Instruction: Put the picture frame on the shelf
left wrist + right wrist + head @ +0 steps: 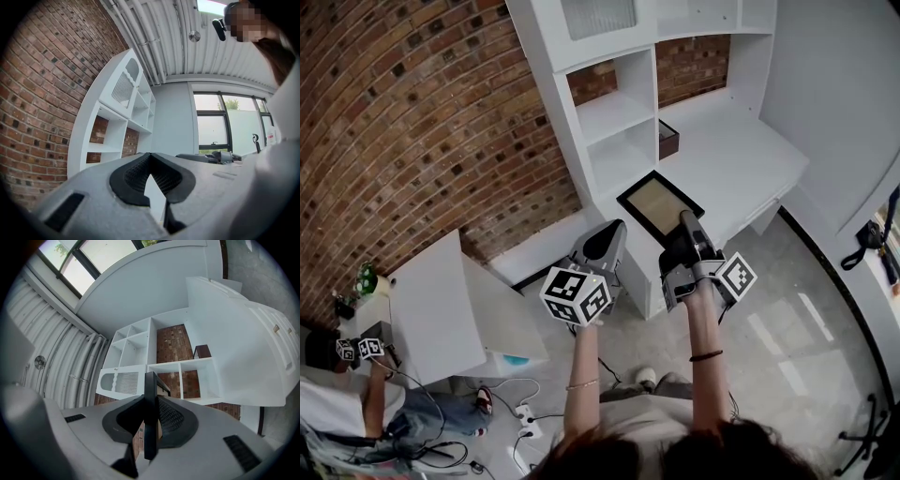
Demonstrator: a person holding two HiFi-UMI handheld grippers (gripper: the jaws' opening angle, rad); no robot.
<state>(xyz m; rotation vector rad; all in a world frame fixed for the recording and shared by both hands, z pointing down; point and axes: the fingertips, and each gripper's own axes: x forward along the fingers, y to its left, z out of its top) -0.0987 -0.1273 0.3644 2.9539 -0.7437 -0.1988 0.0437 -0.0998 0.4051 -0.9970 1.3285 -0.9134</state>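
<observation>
**Tech A:** Status of the right gripper [685, 219]?

**Tech B:** Clenched on the picture frame [659, 203]. In the right gripper view the frame [150, 383] is seen edge-on and upright btwn the ribbed pads [171, 416]. Both pads are pressed against it.

**Tech A:** Frame location?

**Tech B:** Ctr of the head view, slightly right of middle. It is held by its near edge over the front part of the white desk top [750, 164]. A dark border and a beige panel are presented, face up. Contact w/ the desk can't be confirmed.

**Tech A:** Left gripper [617, 227]?

**Tech B:** It is positioned just left of the frame's near corner. Contact w/ the frame can't be determined. In the left gripper view the jaw tips are brought together and nothing is gripped.

**Tech A:** Shelf?

**Tech B:** The white shelf unit [617, 112] is located upper ctr, set against the brick wall [412, 103]. Its compartments are open. A small dark box [668, 139] is seated at the back of the desk, at the foot of the unit, above the frame in the picture.

**Tech A:** Other items?

**Tech B:** A white cabinet [441, 300] is shown lower left. A second person [328, 394] is seen in the bottom-left corner w/ marker cubes [356, 349] held.
</observation>
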